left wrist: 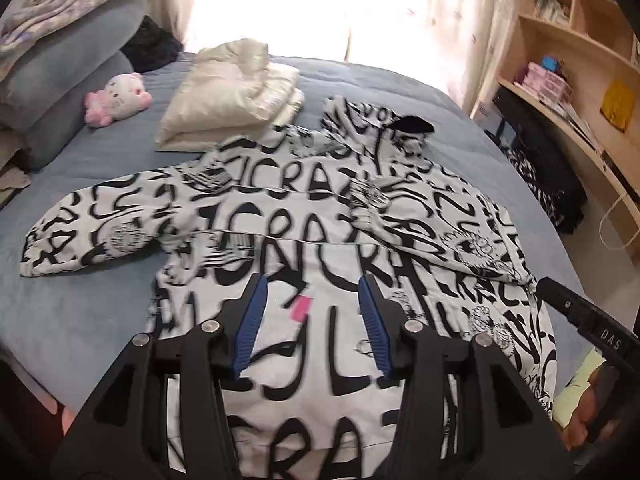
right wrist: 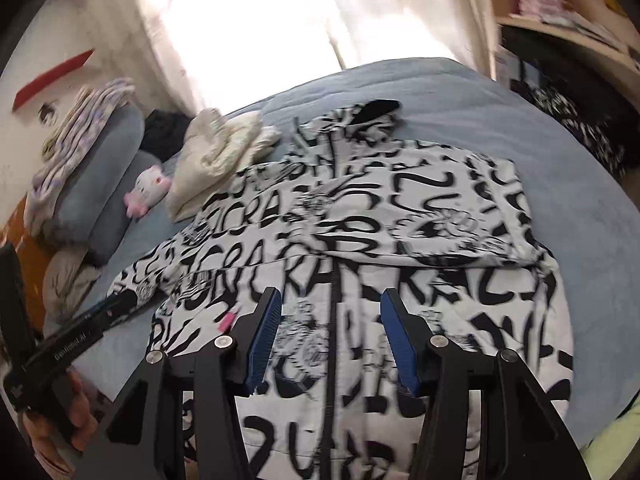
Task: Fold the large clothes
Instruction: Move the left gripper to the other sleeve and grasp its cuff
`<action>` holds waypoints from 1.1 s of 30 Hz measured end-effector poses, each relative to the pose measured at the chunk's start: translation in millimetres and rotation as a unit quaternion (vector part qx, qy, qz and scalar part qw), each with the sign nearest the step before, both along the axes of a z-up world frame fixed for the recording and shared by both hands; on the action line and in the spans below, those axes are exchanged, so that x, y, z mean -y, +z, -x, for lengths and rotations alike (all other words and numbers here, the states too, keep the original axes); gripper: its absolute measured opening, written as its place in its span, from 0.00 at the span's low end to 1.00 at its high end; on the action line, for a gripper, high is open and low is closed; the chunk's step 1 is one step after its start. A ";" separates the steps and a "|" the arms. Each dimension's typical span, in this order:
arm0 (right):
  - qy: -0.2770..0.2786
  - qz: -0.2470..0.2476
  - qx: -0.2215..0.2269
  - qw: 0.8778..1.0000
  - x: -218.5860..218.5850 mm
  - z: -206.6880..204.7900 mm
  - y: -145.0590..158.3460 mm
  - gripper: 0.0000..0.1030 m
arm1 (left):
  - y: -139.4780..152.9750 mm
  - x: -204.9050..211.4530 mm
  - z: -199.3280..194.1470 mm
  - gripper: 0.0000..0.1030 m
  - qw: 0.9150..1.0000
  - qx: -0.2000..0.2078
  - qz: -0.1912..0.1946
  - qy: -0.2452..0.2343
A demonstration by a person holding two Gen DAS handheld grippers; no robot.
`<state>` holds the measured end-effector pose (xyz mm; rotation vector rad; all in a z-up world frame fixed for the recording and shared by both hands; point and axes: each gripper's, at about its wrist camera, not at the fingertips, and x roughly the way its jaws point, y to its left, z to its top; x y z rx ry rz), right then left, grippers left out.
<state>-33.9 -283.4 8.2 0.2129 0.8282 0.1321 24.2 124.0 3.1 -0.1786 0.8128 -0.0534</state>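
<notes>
- The left gripper [left wrist: 312,300] is nearest its own camera, blue pads apart with nothing between them, held above the lower front of the jacket.
- The right gripper [right wrist: 330,312] likewise stands with its pads apart and empty, over the jacket's black zipper line.
- The bed [left wrist: 80,320], under a blue-grey cover, carries everything.
- The jacket [left wrist: 320,232], white with black lettering, lies spread on the bed, one sleeve stretched to the left, the other sleeve folded across the chest, hood toward the window.
- A folded cream garment [left wrist: 236,96] lies just beyond the jacket's shoulder, touching it.
- A pink-and-white plush toy [left wrist: 118,98] rests near the grey pillows [left wrist: 68,80].
- A small pink tag [left wrist: 302,308] shows on the jacket front.
</notes>
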 end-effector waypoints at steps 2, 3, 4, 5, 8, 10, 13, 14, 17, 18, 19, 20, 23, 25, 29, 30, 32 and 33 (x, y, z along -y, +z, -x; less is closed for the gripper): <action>0.016 0.008 0.002 1.000 -23.8 0.1 3.3 0.51 | 1.5 -17.6 4.7 0.44 1.000 0.004 0.003 0.011; 0.025 0.013 0.003 1.000 -39.2 -0.8 4.6 0.51 | 1.9 -29.9 8.1 0.44 1.000 0.007 0.004 0.019; 0.031 0.018 0.004 0.999 -50.9 -1.5 5.5 0.51 | 1.9 -36.9 9.3 0.45 1.000 0.008 0.004 0.023; 0.035 0.022 0.005 0.999 -61.1 -2.2 5.4 0.51 | 1.1 -49.1 11.7 0.45 1.000 0.008 0.004 0.030; 0.055 0.038 0.007 0.998 -102.8 -7.2 4.2 0.51 | -3.4 -77.6 15.9 0.46 0.999 0.008 0.006 0.044; 0.070 0.045 0.006 0.996 -129.8 -11.8 1.1 0.51 | -6.7 -93.2 17.1 0.46 0.998 0.008 0.005 0.055; 0.087 0.060 0.010 0.994 -167.6 -18.9 -2.7 0.51 | -16.0 -123.3 19.4 0.47 0.997 0.005 0.008 0.073; 0.091 0.067 0.012 0.994 -179.2 -21.8 -4.8 0.51 | -18.3 -129.2 19.7 0.47 0.997 0.003 0.010 0.076; 0.113 0.083 0.016 0.990 -224.4 -31.2 -11.6 0.51 | -30.1 -159.9 20.1 0.47 0.996 -0.007 0.027 0.089; 0.118 0.084 0.015 0.989 -234.6 -34.5 -14.7 0.51 | -33.7 -167.1 20.3 0.47 0.995 -0.008 0.031 0.093; 0.125 0.086 0.013 0.988 -250.7 -39.1 -18.4 0.52 | -37.1 -175.1 20.6 0.47 0.995 -0.010 0.036 0.096; 0.131 0.089 0.011 0.987 -263.1 -42.9 -22.0 0.52 | -42.8 -187.7 19.9 0.47 0.994 -0.013 0.044 0.103; 0.144 0.101 0.008 0.984 -296.8 -56.1 -33.8 0.54 | -56.6 -213.1 17.6 0.47 0.991 -0.020 0.069 0.115; 0.153 0.107 0.002 0.982 -324.6 -67.0 -43.9 0.55 | -71.1 -239.3 14.5 0.48 0.986 -0.027 0.105 0.124; 0.168 0.105 -0.010 0.980 -364.1 -89.9 -64.7 0.56 | -96.7 -281.5 9.4 0.47 0.975 -0.034 0.162 0.149; 0.172 0.103 -0.013 0.980 -373.5 -95.6 -70.1 0.56 | -104.9 -294.8 8.0 0.47 0.971 -0.036 0.177 0.159; 0.179 0.101 -0.020 0.978 -391.6 -106.9 -81.0 0.56 | -118.2 -314.1 4.8 0.47 0.964 -0.040 0.202 0.170; 0.183 0.101 -0.023 0.978 -400.4 -112.3 -85.9 0.56 | -128.2 -326.6 1.6 0.47 0.958 -0.046 0.221 0.174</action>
